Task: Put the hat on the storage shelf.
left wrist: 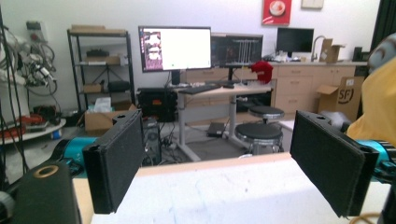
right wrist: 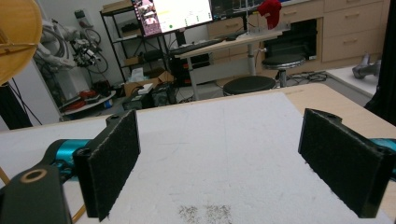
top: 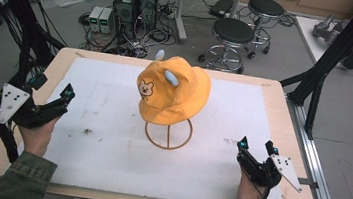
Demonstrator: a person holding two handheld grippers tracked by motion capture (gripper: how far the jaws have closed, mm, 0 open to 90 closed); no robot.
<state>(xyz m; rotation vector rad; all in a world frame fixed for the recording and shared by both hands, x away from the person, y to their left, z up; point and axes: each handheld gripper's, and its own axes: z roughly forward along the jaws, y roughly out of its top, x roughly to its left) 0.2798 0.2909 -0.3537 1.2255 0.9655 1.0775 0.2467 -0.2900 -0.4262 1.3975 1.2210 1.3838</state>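
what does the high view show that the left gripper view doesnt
High view: the whole yellow hat with its bear patch, sitting on a wire stand, plus both hands and the right gripper, open.

Left gripper view: lit monitors on a desk and a shelf rack.

Both: the white mat, the left gripper open, the black stools, and part of the hat.

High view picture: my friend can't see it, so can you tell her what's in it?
A yellow bucket hat with a little bear face sits on a round wire stand in the middle of a white-topped table. A person holds an open left gripper and an open right gripper, one at each side, both apart from the hat.
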